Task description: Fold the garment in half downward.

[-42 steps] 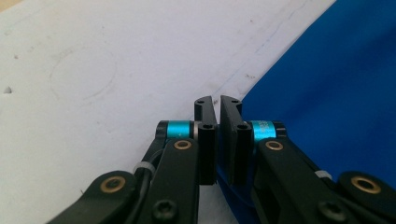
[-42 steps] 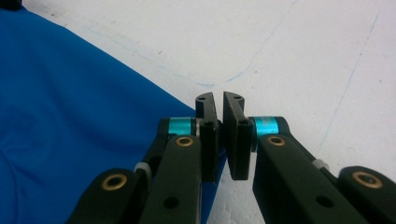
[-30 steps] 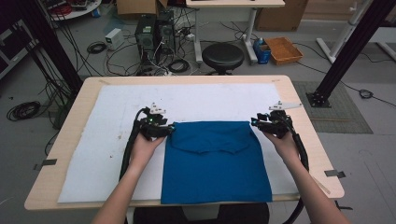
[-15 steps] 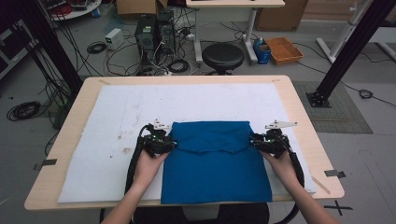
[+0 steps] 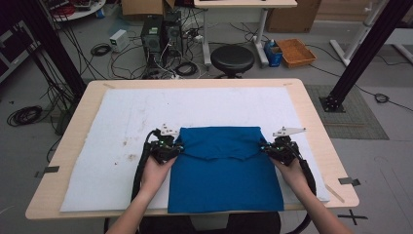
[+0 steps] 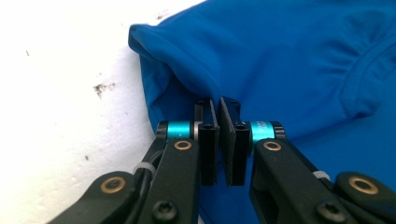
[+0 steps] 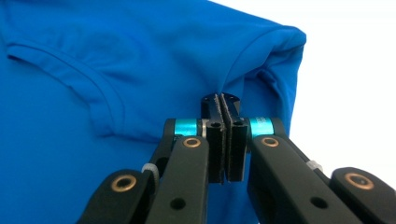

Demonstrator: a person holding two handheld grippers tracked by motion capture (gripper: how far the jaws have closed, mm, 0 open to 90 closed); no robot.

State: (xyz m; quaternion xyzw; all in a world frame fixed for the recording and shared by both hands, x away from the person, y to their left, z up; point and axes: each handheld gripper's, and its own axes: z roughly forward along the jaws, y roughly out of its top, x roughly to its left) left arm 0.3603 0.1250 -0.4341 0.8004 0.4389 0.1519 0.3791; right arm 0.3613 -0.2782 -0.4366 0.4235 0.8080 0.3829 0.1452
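A blue shirt [image 5: 224, 170] lies folded on the white mat [image 5: 112, 146], its top part doubled over. My left gripper [image 5: 176, 148] is at the shirt's left edge and my right gripper [image 5: 265, 148] at its right edge. In the left gripper view, the left gripper [image 6: 219, 105] has just been closing and its jaws pinch a fold of the blue shirt [image 6: 289, 56]. In the right gripper view, the right gripper [image 7: 220, 100] has also just closed, and it pinches the blue shirt [image 7: 116, 60] below a folded corner.
The mat covers most of a wooden table [image 5: 311, 126]. Beyond the far edge stand a black stool [image 5: 232, 57], computer cases with loose cables [image 5: 156, 39] and an orange crate [image 5: 296, 51]. Black frame posts [image 5: 360, 53] rise at both sides.
Both hands have come nearer to the person along the shirt's side edges and lower. Both pairs of jaws went from partly open to closed on the cloth.
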